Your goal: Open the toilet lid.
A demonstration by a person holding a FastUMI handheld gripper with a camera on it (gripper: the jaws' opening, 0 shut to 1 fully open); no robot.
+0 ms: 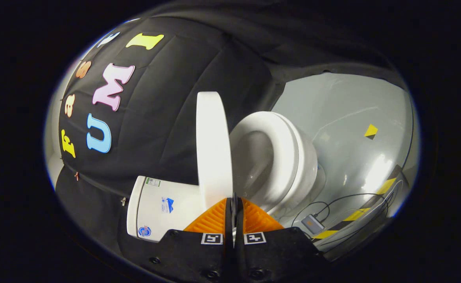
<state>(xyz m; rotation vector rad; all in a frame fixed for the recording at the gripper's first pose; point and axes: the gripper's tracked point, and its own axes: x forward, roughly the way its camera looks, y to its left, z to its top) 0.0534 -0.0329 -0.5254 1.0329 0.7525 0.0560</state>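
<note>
- The toilet is taken as the landmark, and it is seen tilted by the camera's roll, so the floor lies to its right.
- Furthest left, the tank (155, 208) is seen against the black cloth wall, with small stickers on its side.
- Next to the tank, the lid (213, 145) is seen edge-on as a thick white slab, already lifted clear of the seat and standing close to upright near the tank.
- The gripper (234, 204) is seen just below the lid's lower edge; its orange fingers (211, 220) are brought together with only a thin slit between them, and nothing can be seen clamped there. Whether the tips touch the lid cannot be told.
- Right of the lid, the seat (289, 153) and the open bowl are exposed, so the task is judged to be almost or fully done.
- The lid is judged to be stiff, smooth, slippery plastic, fairly light and hinged at the tank side; it is best taken at its free front rim, or simply pushed with closed fingers.
- Furthest right of the toilet, a small grey box (312, 224) with cables and yellow-black tape (356, 214) are seen on the pale floor (344, 114).
</note>
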